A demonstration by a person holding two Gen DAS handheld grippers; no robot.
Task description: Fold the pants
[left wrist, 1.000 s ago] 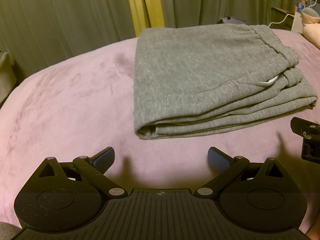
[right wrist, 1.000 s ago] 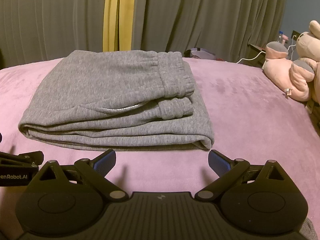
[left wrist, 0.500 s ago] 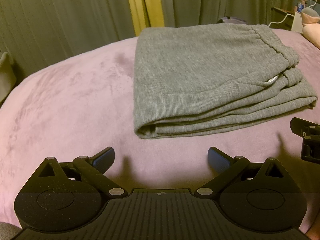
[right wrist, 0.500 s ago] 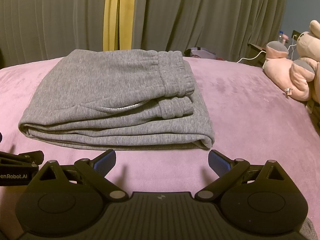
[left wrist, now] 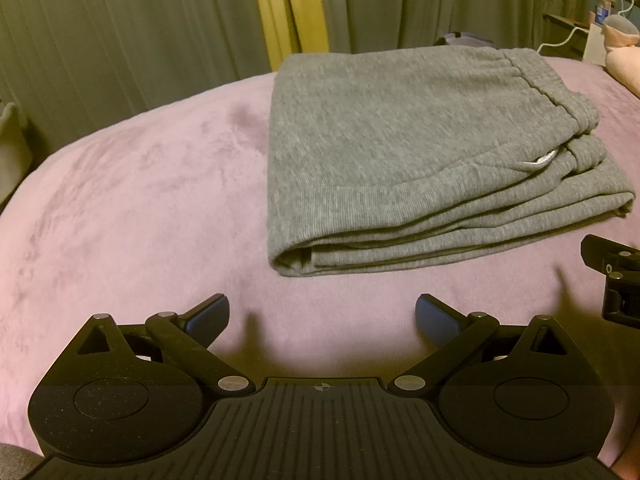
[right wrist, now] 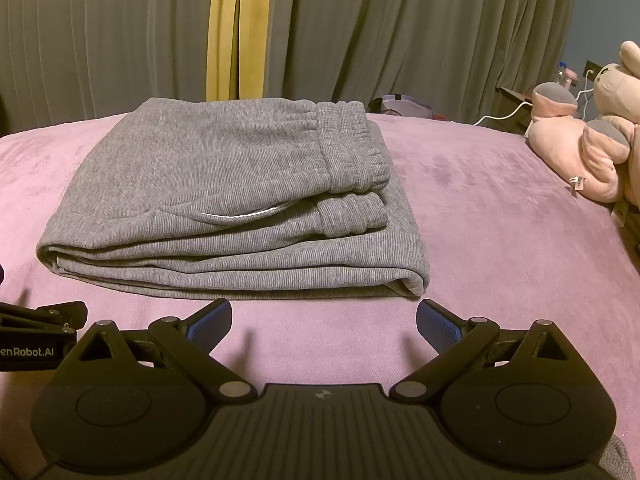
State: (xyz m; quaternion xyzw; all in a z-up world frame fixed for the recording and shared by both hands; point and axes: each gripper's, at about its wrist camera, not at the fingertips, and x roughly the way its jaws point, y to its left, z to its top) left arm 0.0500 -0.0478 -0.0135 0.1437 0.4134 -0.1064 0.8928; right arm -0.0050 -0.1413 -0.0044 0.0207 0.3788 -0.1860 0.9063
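A: What's cut off or unclear?

B: Left wrist view: only a black piece of the right tool shows, clipped at the right edge of the frame. The plush toy is clipped in the upper right corner. Right wrist view: a slice of the left tool at the lower left edge, lettering cut to "enRobot.AI". Small items on the dark stand in the upper right, beyond the plush toy, are too small to name, bar a white cable. Inner layers of the folded stack hidden.

A: Tools?

B: Left tool: released, blue pads spread wide, nothing between them. Right tool: same, released, pads apart, holding nothing.

A: Pants?

B: Grey pants folded into a flat stack on the pink bed, waistband on top toward the right. Left view: stack sits upper right of centre, its near left corner just above the tool gap, not touching. Right view: pants lie centre-left, the front fold just above the pad tips, a strip of bed between. Curtains fill the top.
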